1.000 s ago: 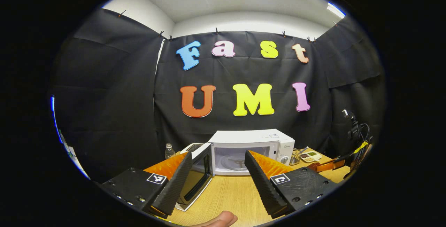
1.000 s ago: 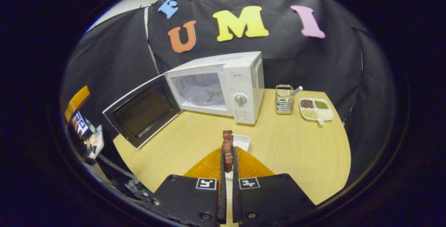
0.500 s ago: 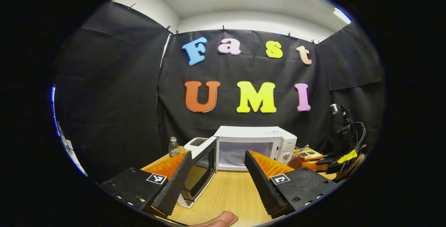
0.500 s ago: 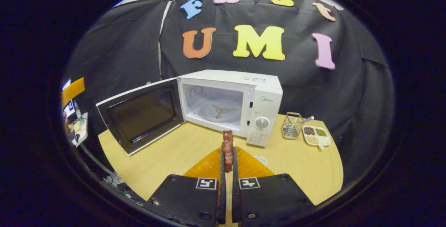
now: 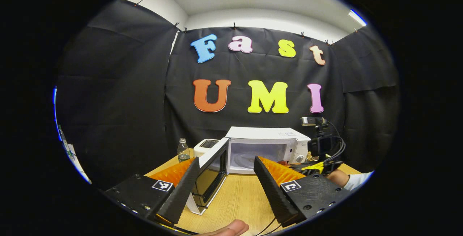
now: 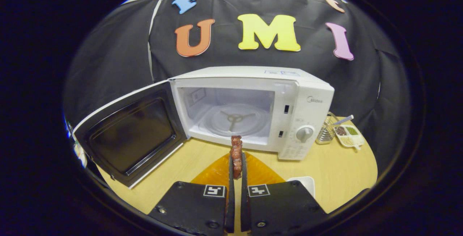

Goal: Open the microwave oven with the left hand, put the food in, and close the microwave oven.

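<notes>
The white microwave (image 6: 307, 98) stands on the wooden table with its door (image 6: 126, 134) swung wide to the left and its glass turntable (image 6: 233, 118) bare. My right gripper (image 6: 236, 160) is shut on a reddish-brown strip of food (image 6: 236, 149), held upright just before the oven's opening. In the left gripper view the microwave (image 5: 267, 134) sits farther back, its door (image 5: 211, 172) edge-on. My left gripper (image 5: 220, 171) hangs open above the table, nothing between its fingers. The right gripper (image 5: 318, 165) and a sleeve show at the right there.
Right of the microwave stand a wire basket (image 6: 324, 133) and a divided dish of grains (image 6: 348, 136). A white tray (image 6: 304, 183) lies by my right gripper. A water bottle (image 5: 183, 150) and a toaster (image 5: 204, 146) sit at the table's back left.
My right gripper has carried the food closer to the microwave's opening, which now looms larger. The left gripper stayed open and drew slightly back; the other hand moved inward toward the oven.
</notes>
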